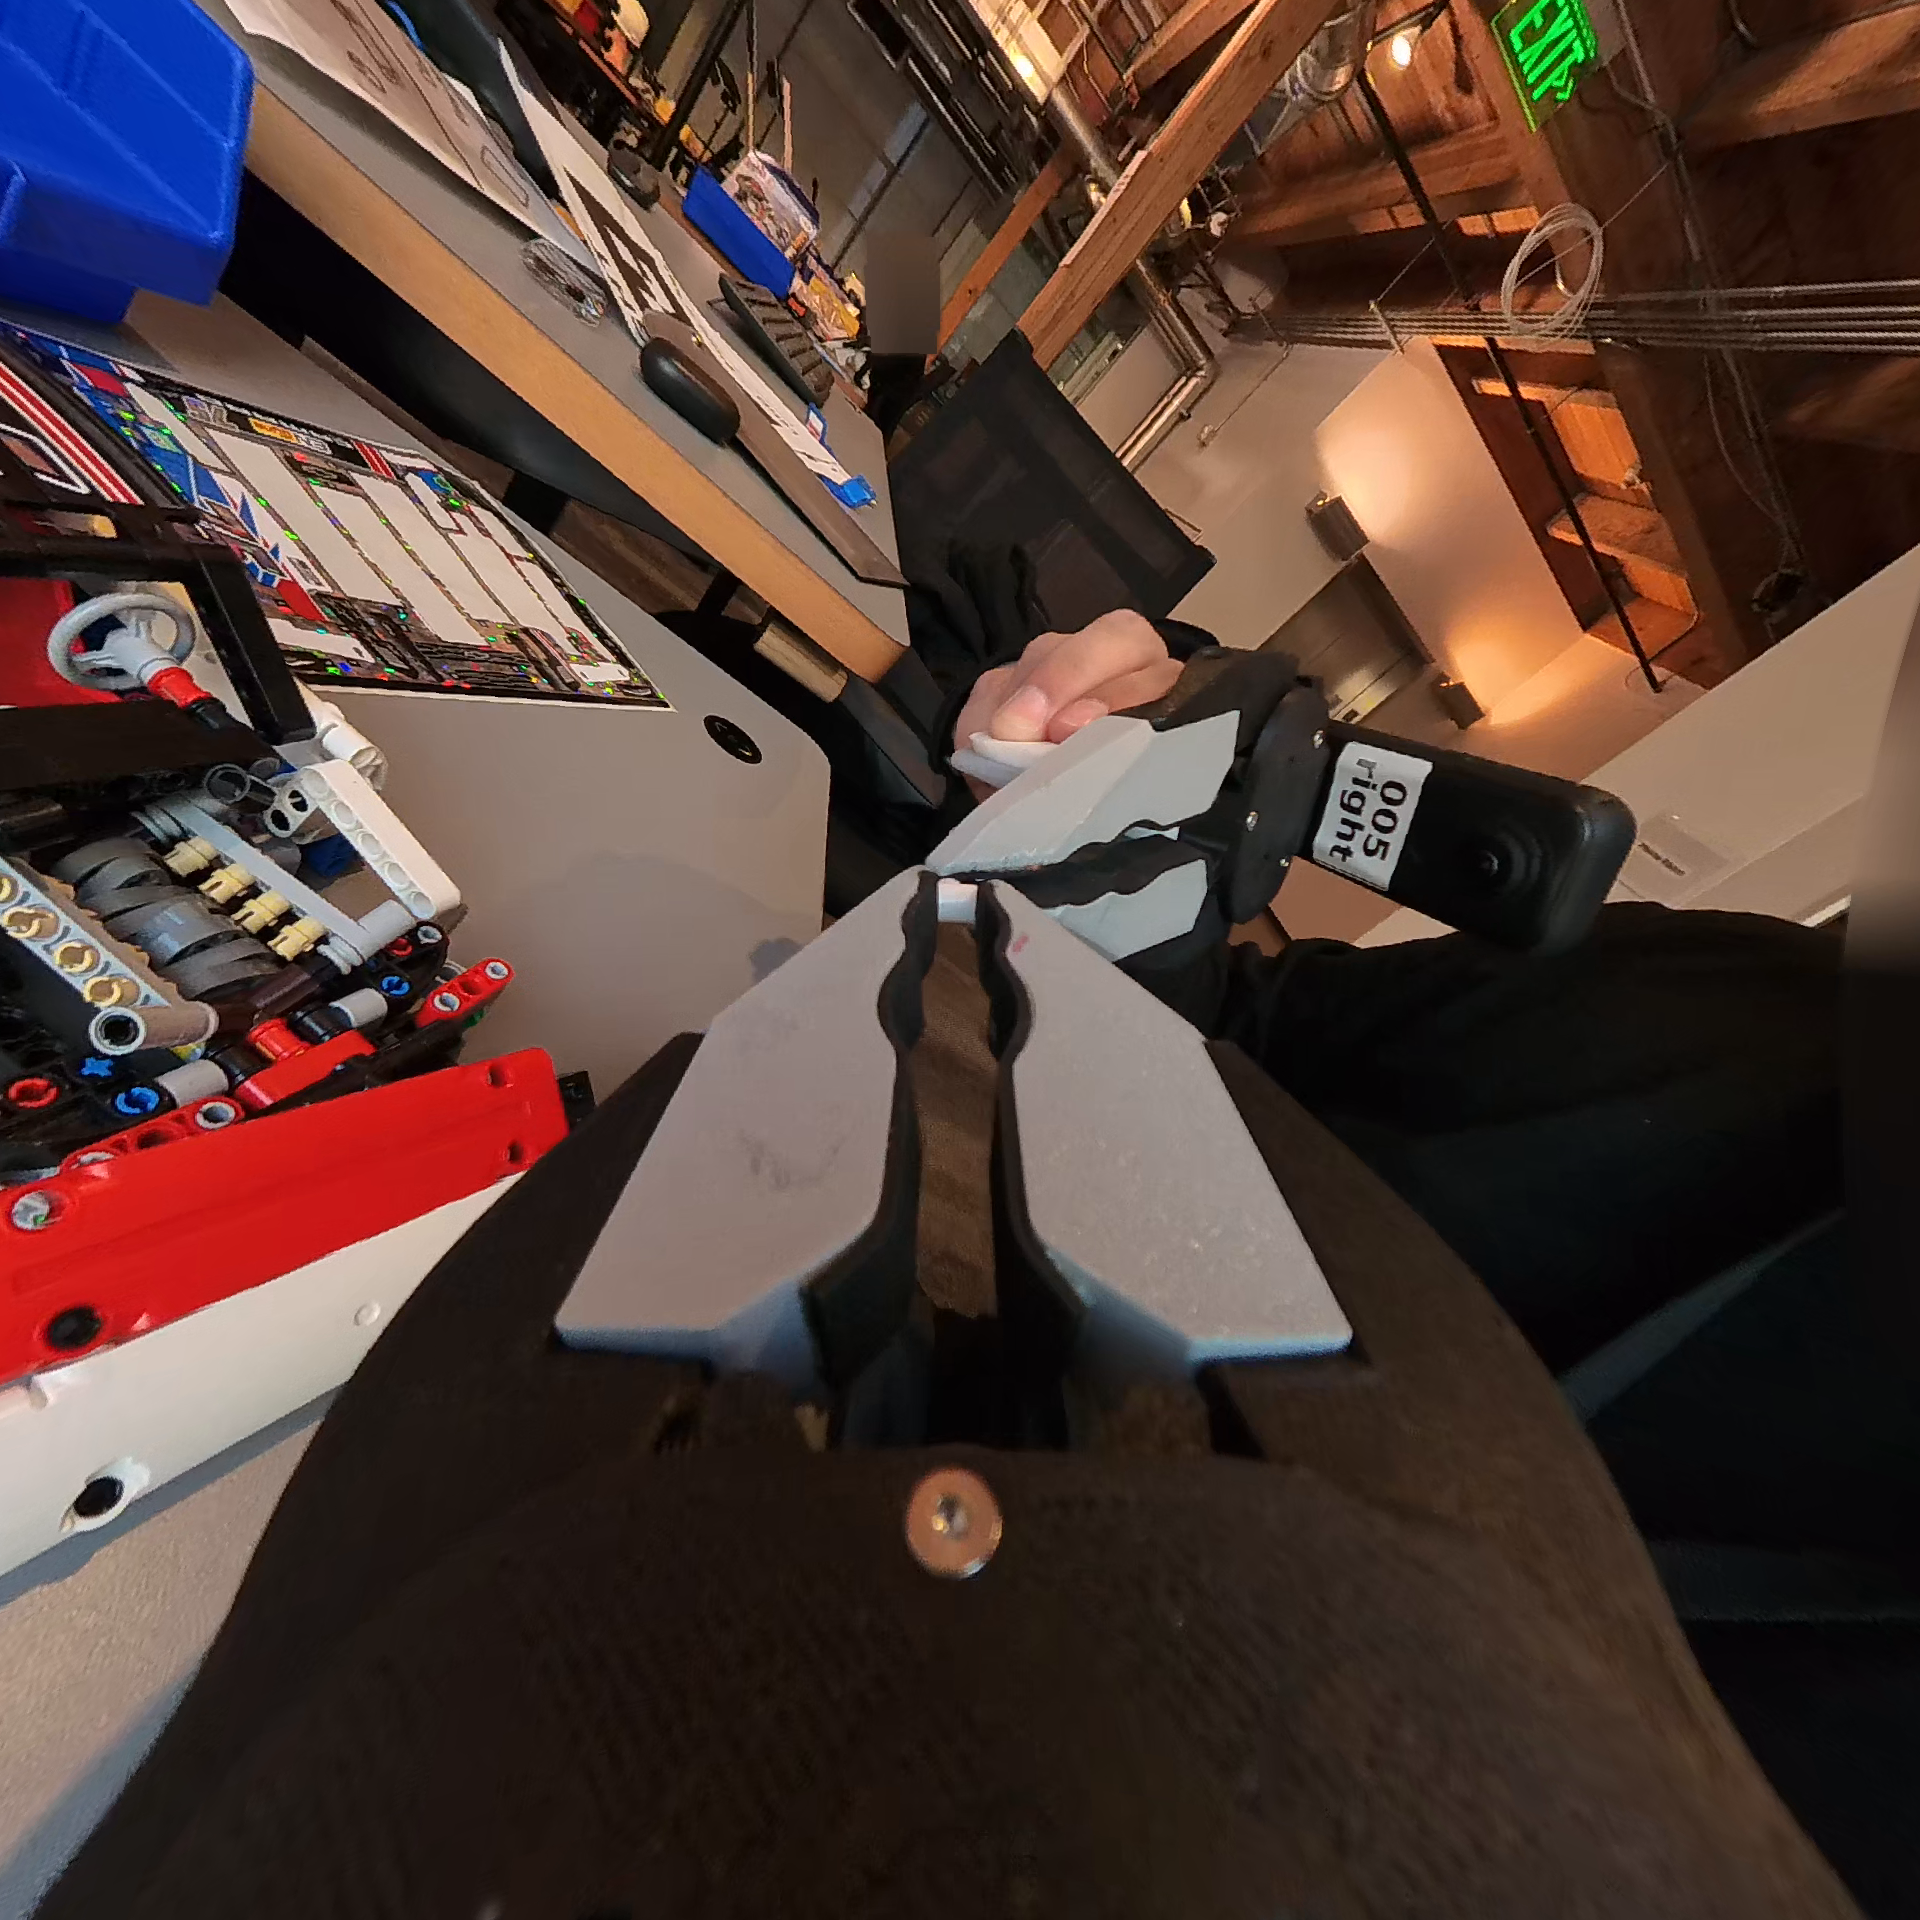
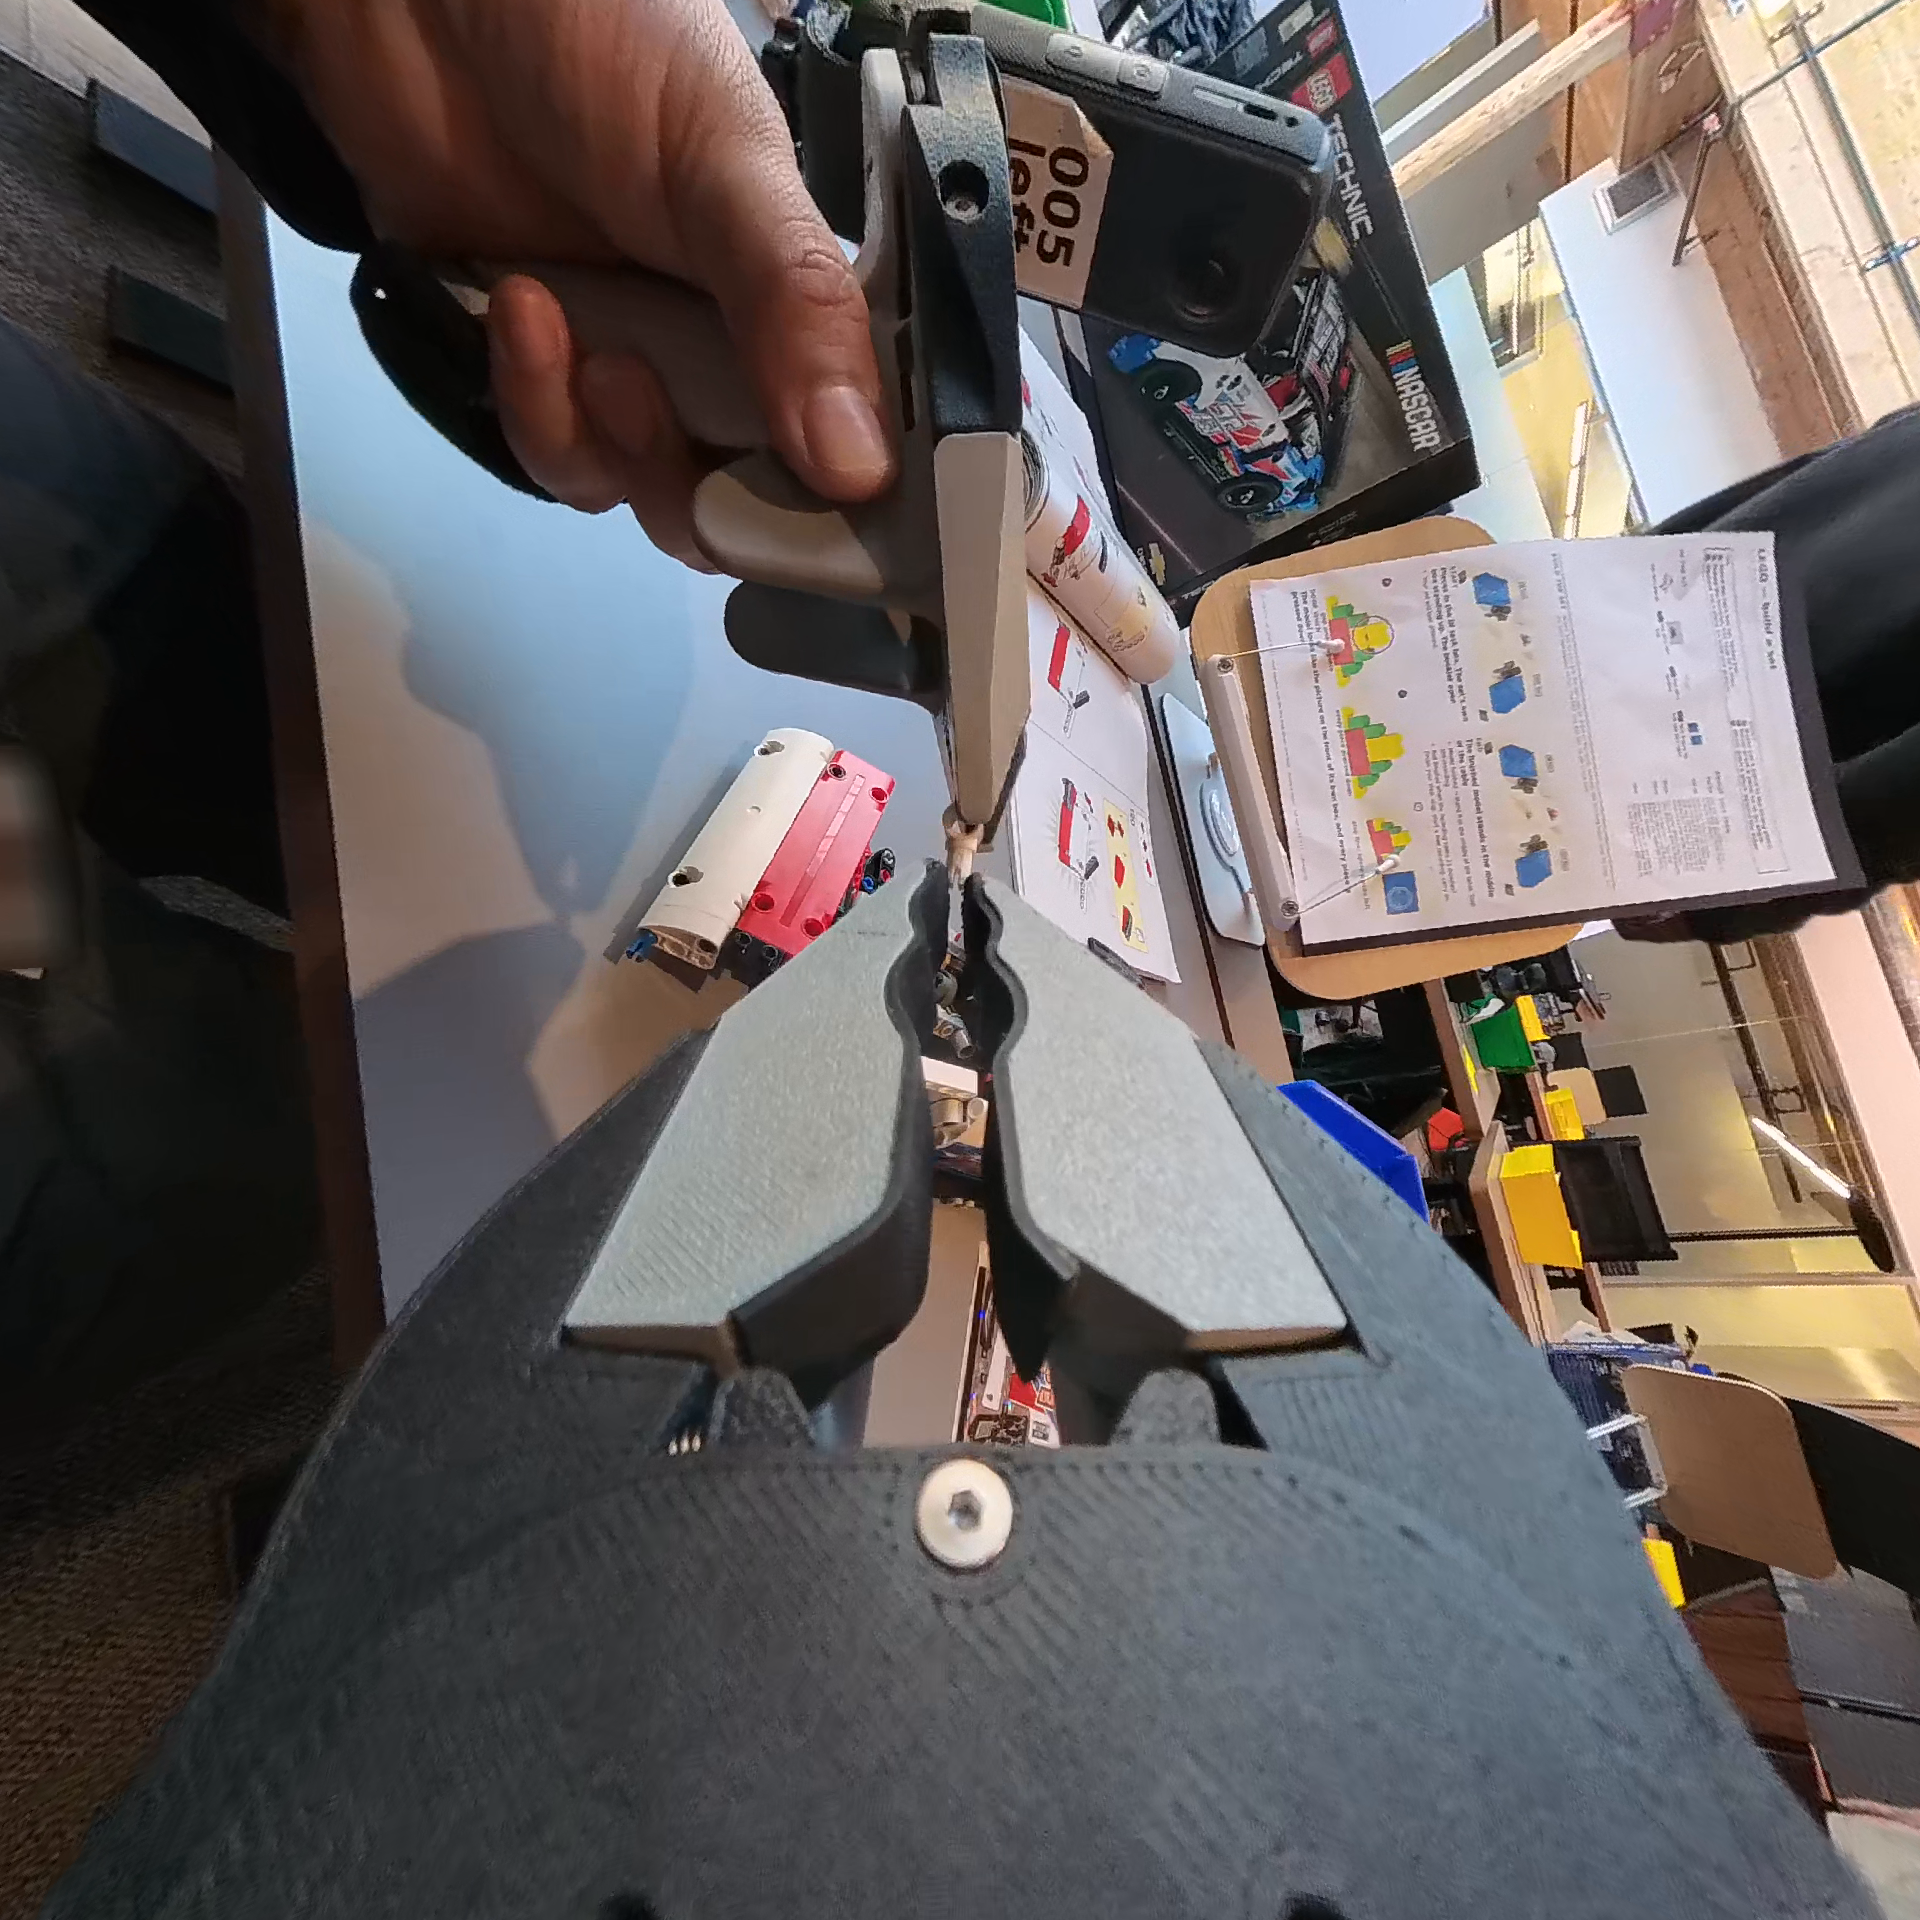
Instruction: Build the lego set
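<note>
Tan pin (image 2: pixel 961 844) spans both nearly-closed tool tips, left tool (image 2: pixel 977 805) at 12 o'clock w/ right tool (image 2: pixel 951 883) below, axis running tip-to-tip.

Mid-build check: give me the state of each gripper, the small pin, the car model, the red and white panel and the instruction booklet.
Left gripper: shut on small pin.
Right gripper: shut on the same pin.
Small pin: held mid-air between both tips.
Car model: partly built, internals exposed.
Red and white panel: lying loose on table.
Instruction booklet: open.
</note>
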{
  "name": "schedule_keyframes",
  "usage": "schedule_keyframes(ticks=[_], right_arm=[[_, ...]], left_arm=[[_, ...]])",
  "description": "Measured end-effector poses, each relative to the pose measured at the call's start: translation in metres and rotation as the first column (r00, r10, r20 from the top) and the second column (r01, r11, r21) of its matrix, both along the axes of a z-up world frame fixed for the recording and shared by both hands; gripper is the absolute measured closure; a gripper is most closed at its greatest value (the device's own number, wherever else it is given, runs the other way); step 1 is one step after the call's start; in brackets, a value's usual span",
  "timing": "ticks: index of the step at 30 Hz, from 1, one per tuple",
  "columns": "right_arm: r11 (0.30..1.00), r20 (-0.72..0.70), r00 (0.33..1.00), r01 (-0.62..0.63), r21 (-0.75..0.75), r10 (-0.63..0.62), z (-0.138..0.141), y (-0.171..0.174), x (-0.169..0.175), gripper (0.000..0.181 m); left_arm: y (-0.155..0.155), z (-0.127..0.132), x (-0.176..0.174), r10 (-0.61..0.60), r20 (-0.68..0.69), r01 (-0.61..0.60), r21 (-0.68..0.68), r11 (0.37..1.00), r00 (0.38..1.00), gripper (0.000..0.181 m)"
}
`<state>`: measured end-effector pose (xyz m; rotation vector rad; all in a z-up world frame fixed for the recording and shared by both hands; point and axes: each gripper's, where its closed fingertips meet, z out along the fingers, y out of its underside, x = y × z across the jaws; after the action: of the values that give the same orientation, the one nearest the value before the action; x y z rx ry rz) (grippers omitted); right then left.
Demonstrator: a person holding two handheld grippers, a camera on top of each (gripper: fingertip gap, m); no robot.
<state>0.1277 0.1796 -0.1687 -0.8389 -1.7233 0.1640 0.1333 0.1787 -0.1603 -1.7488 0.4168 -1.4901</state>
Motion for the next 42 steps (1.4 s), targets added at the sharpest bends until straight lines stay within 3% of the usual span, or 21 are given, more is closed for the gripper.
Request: schedule_keyframes(ticks=[28, 34, 36, 38, 40, 42], right_arm=[[0.996, 0.017, 0.999, 0.047, -0.079, -0.046, -0.013, 0.008, 0.001, 0.181], [0.971, -0.22, 0.976, -0.052, -0.233, -0.001, 0.015, 0.003, -0.003, 0.18], [0.933, -0.308, 0.951, -0.083, -0.35, -0.031, 0.027, 0.006, -0.001, 0.178], [0.84, -0.356, 0.93, -0.117, -0.53, -0.095, 0.031, 0.013, 0.001, 0.178], [0.69, -0.38, 0.919, -0.207, -0.694, -0.107, 0.033, 0.011, 0.002, 0.178], [0.549, -0.39, 0.912, -0.262, -0.794, -0.13, 0.033, 0.011, 0.001, 0.178]], left_arm=[[0.005, -0.011, -0.001, 0.03, 0.011, -0.029, -0.028, 0.999, 0.999, 0.178], [0.001, 0.012, -0.004, 0.008, 0.082, -0.013, 0.052, 0.999, 0.997, 0.178], [-0.001, 0.025, -0.007, -0.003, 0.13, -0.01, 0.094, 0.995, 0.992, 0.178], [-0.003, 0.035, -0.013, 0.013, 0.136, -0.038, 0.18, 0.983, 0.991, 0.177], [-0.006, 0.036, -0.013, 0.081, -0.003, -0.074, 0.362, 0.929, 0.997, 0.177], [-0.005, 0.03, -0.012, 0.24, -0.207, -0.078, 0.581, 0.81, 0.948, 0.176]])
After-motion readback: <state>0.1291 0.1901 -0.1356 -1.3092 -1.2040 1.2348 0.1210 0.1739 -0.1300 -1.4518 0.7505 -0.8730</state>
